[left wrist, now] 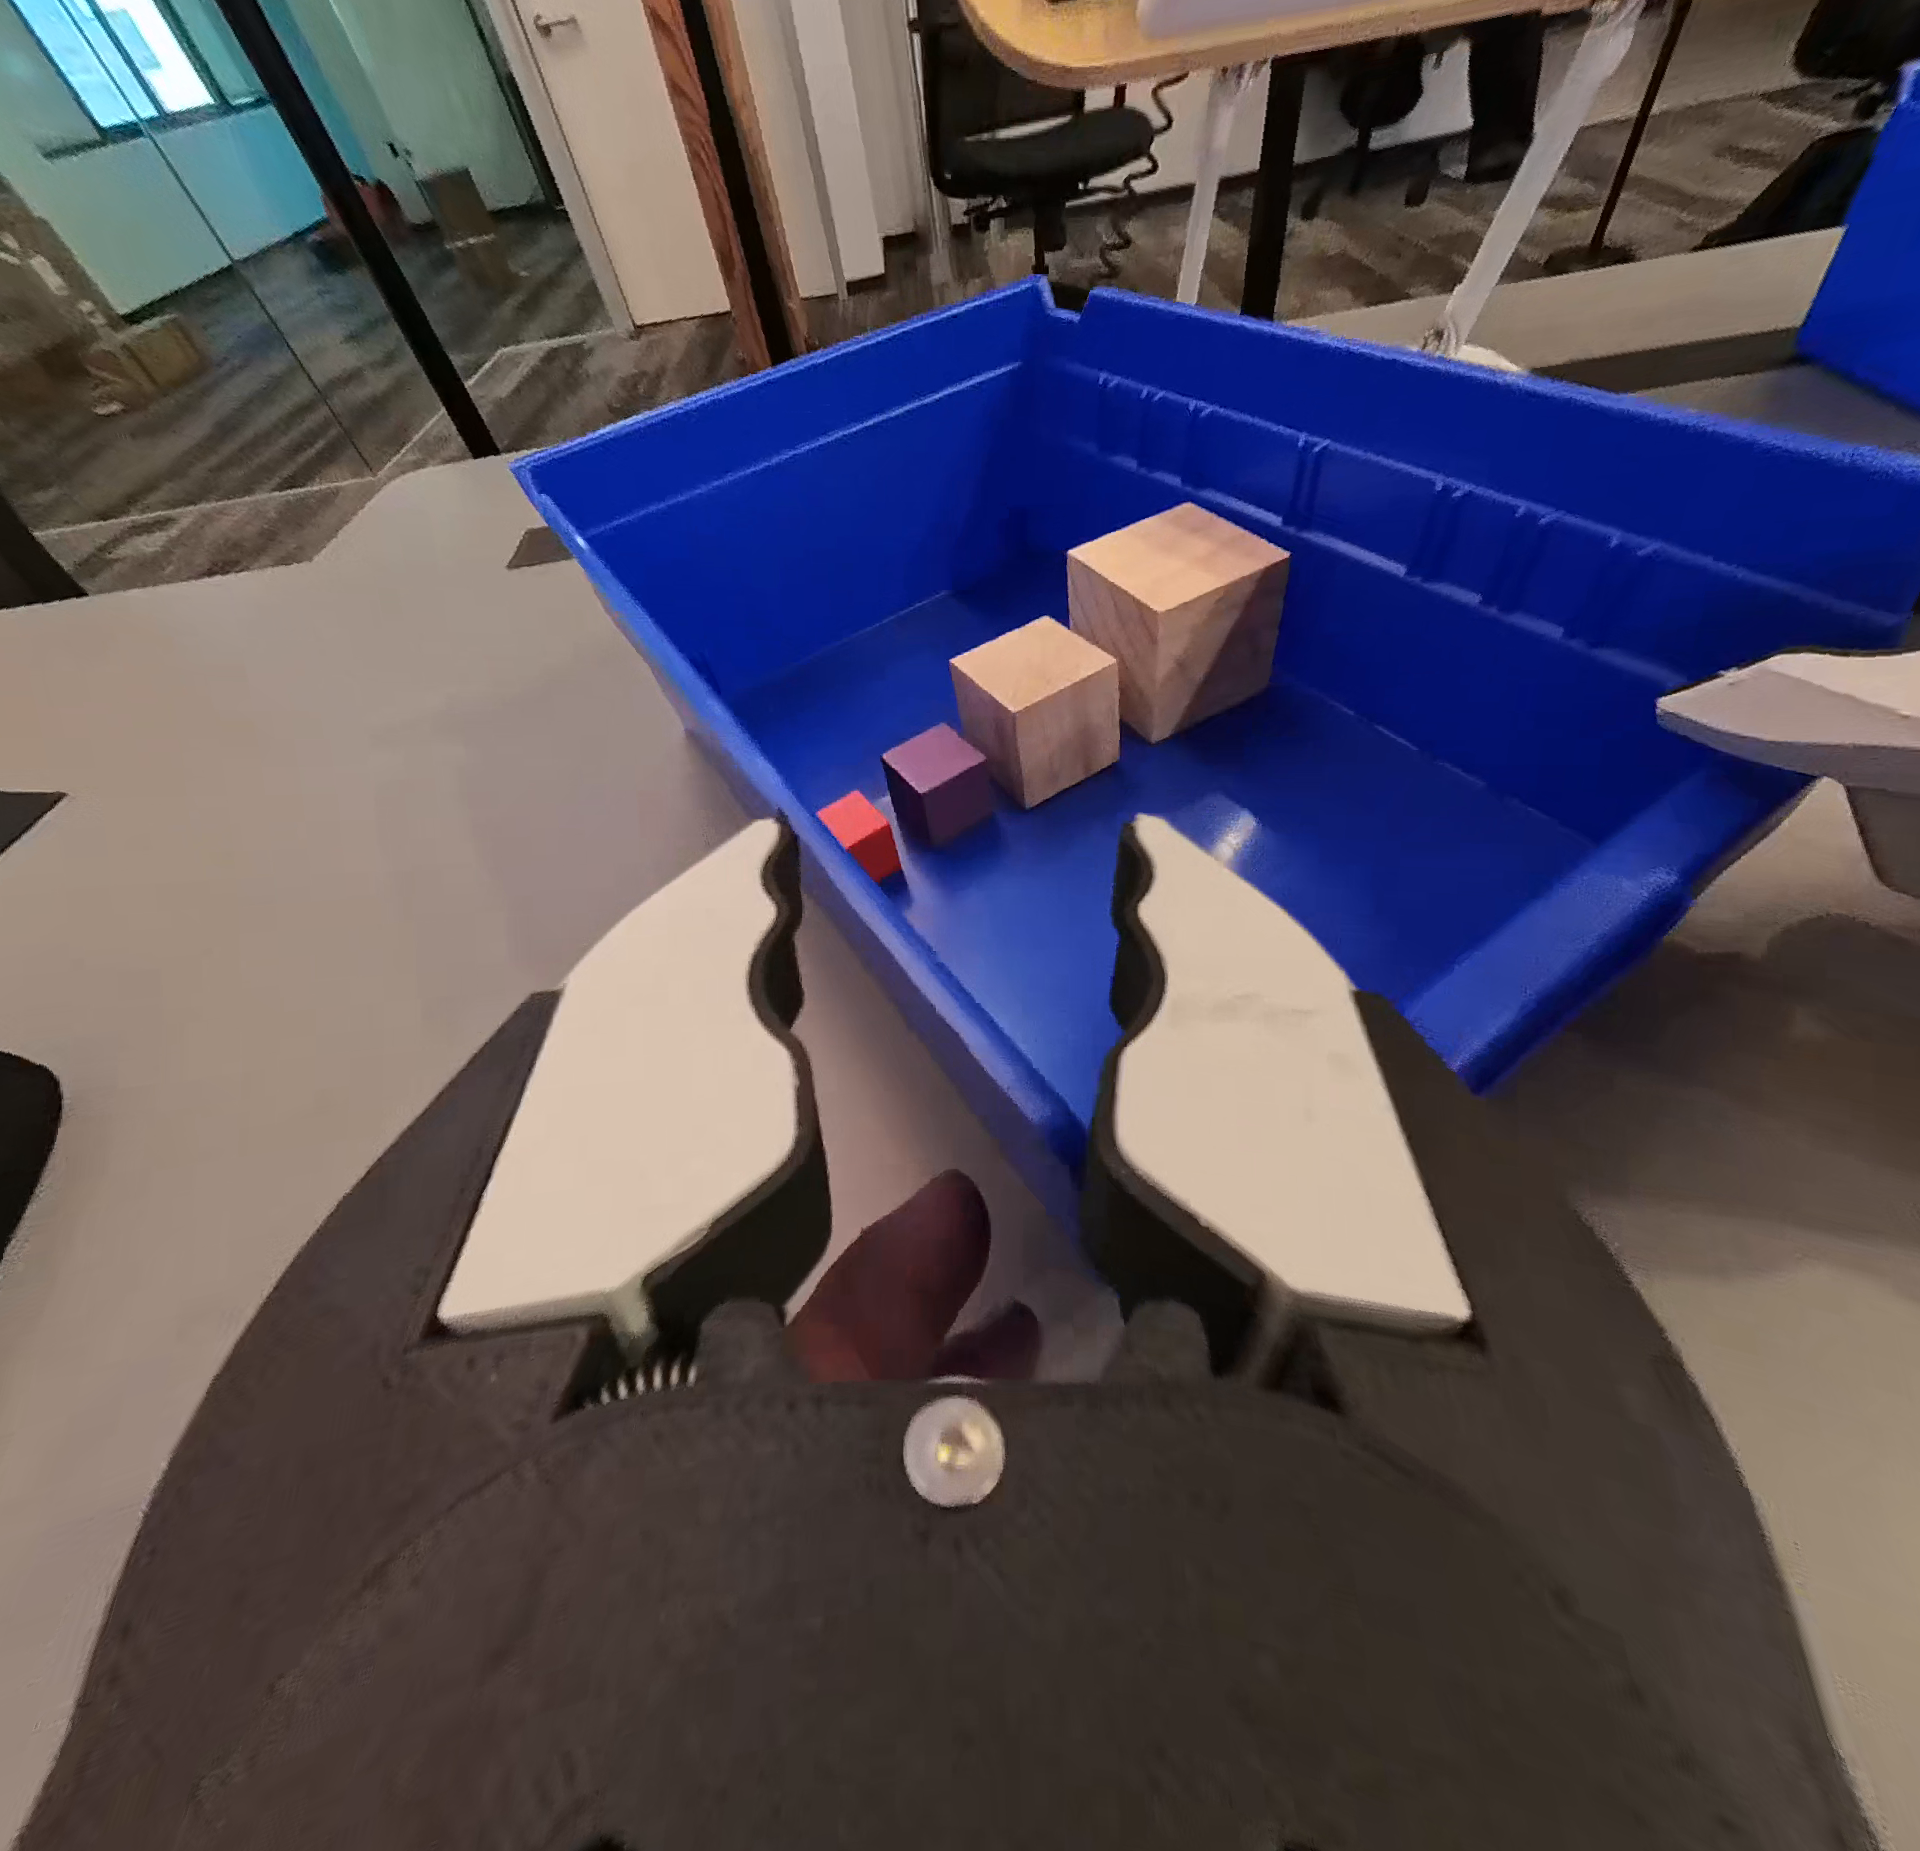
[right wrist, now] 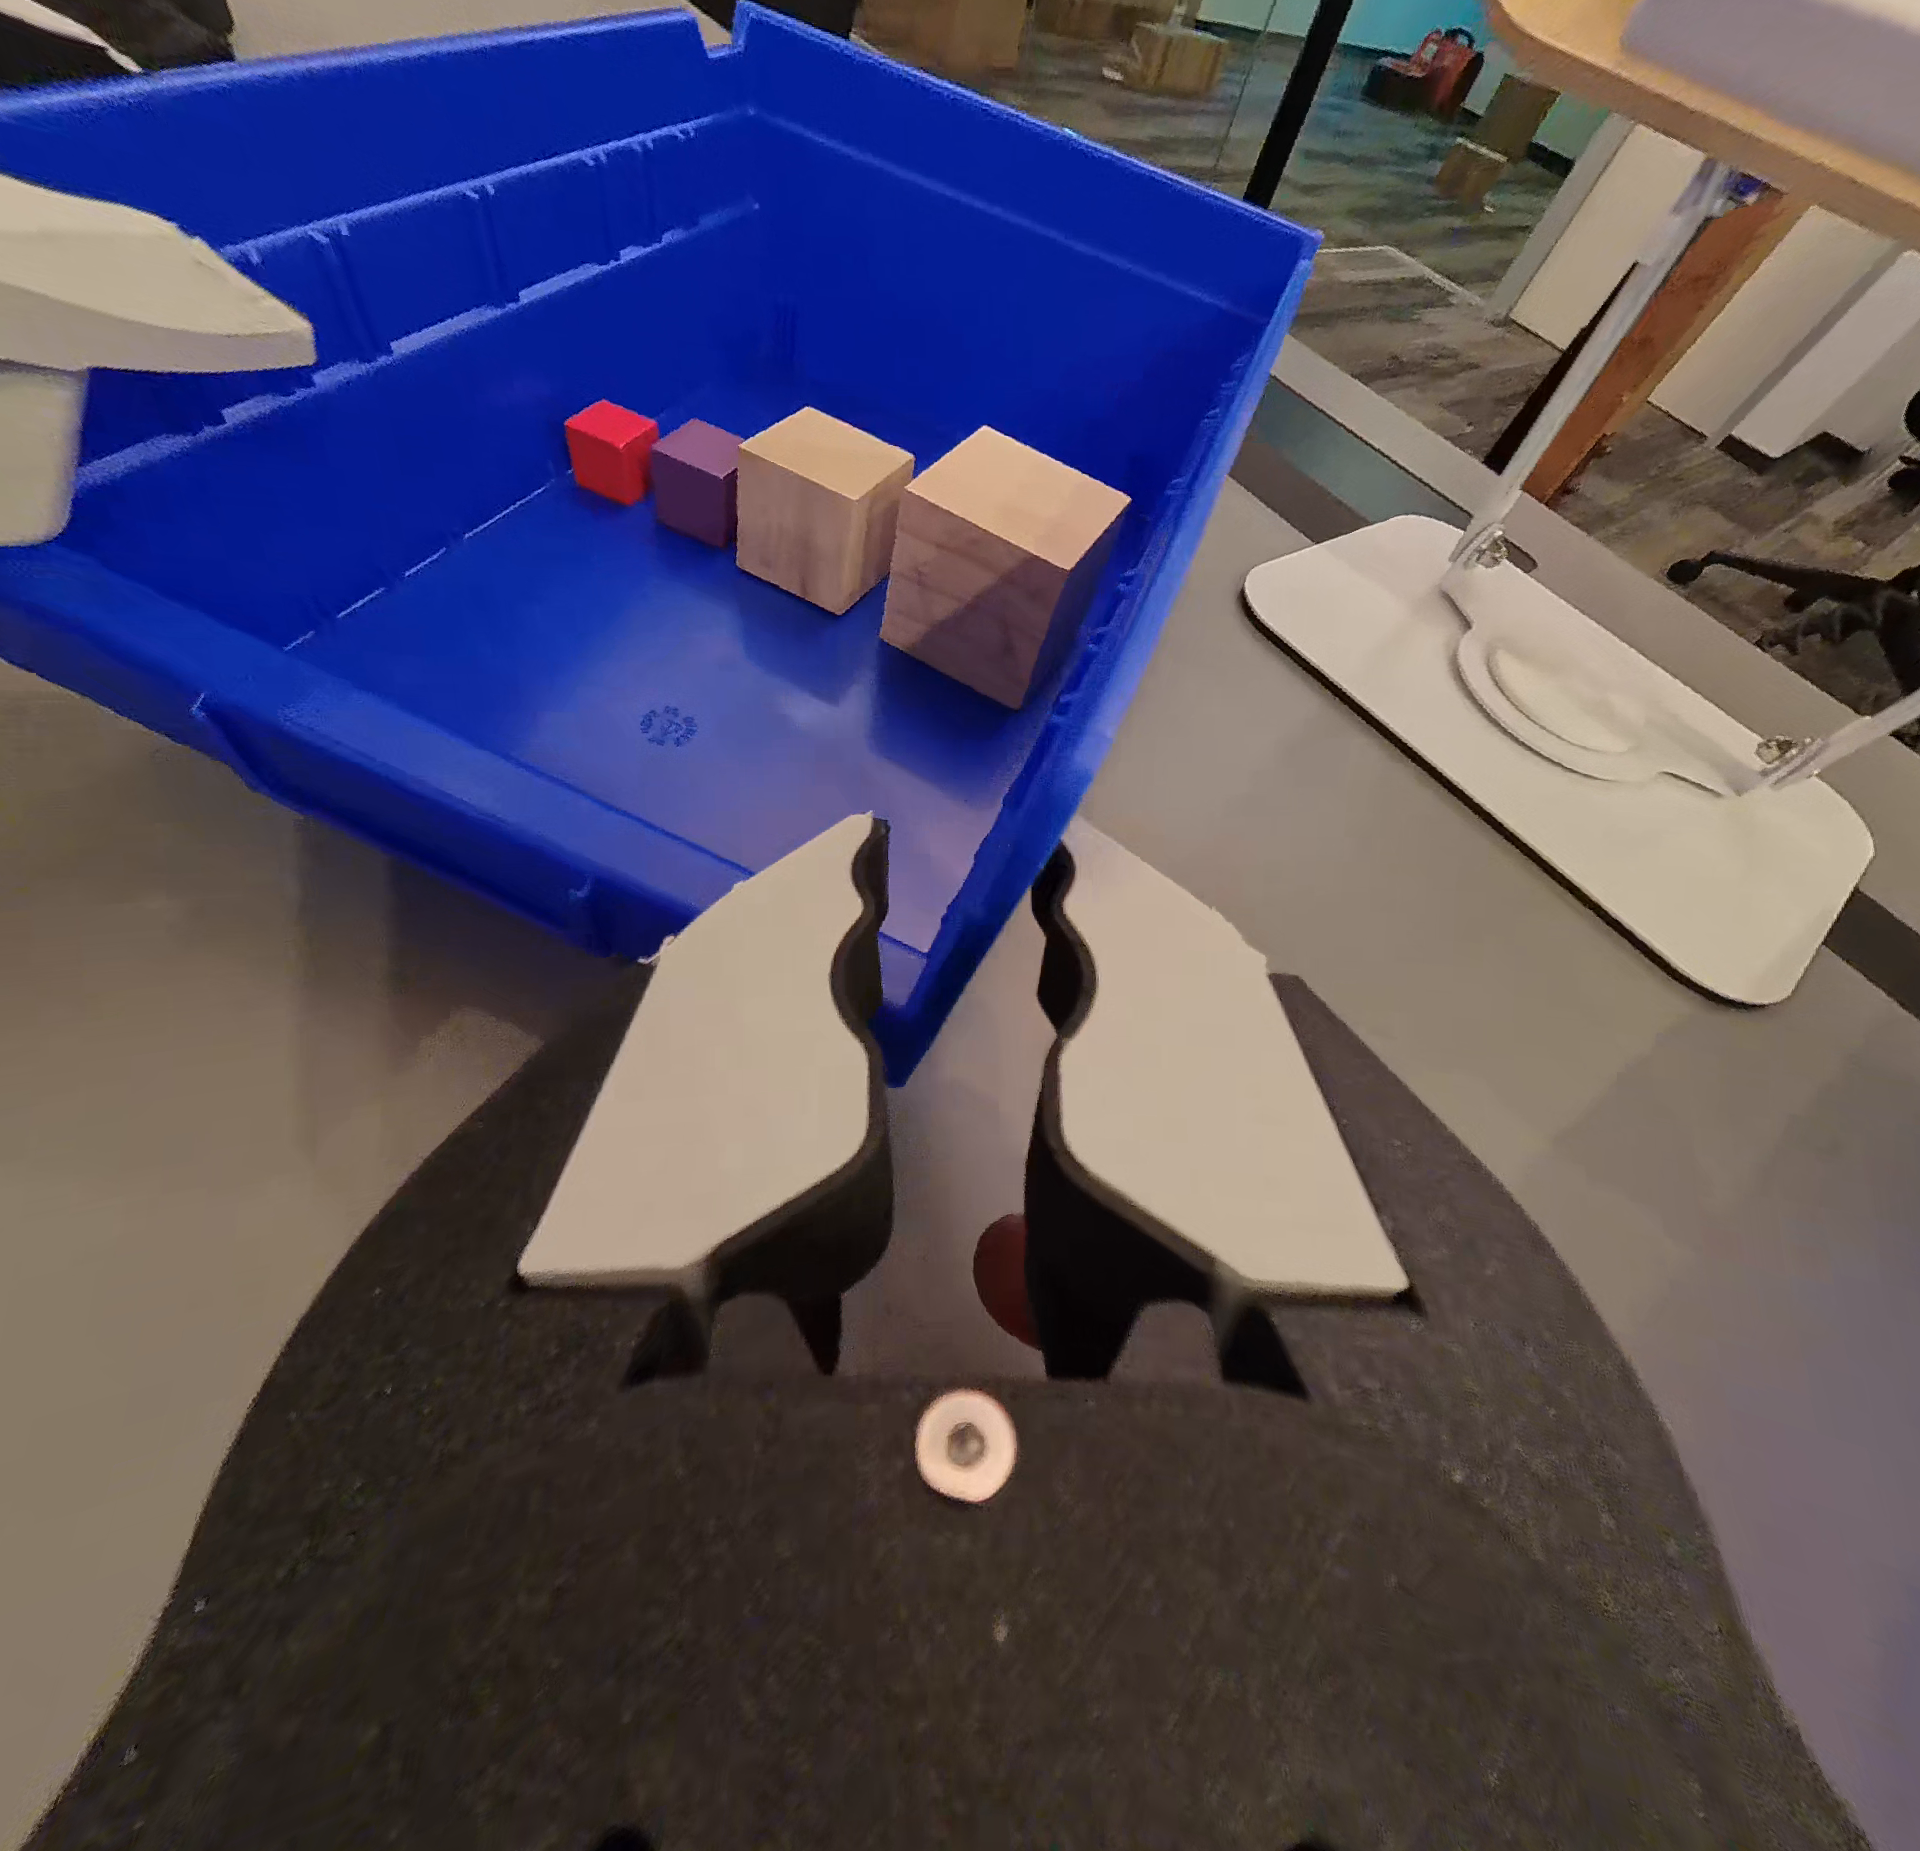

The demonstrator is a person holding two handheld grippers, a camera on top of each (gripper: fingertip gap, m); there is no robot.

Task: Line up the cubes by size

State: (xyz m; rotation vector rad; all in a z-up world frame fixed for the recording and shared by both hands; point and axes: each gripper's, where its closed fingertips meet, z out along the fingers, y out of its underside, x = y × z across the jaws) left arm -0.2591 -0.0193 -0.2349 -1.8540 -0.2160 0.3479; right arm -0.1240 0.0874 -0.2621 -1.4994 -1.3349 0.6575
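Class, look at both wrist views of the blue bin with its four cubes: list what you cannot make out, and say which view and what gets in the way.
- Red cube, left wrist view: its lower part is hidden by the blue bin wall.
- Purple cube, right wrist view: one side is covered by the smaller wooden cube.
- Right gripper, left wrist view: cut off by the picture edge.
- Bin's near corner, right wrist view: hidden behind the fingers.

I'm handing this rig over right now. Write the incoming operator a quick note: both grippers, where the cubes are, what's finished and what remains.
Left gripper: open, holding nothing, above the blue bin's near wall.
Right gripper: open, holding nothing, over the bin's corner.
Cubes: all four stand in one row on the bin floor: red cube, purple cube, medium wooden cube, large wooden cube.
Done: the row runs smallest to largest.
Left: apparently nothing; perhaps check spacing, then draw both grippers clear.
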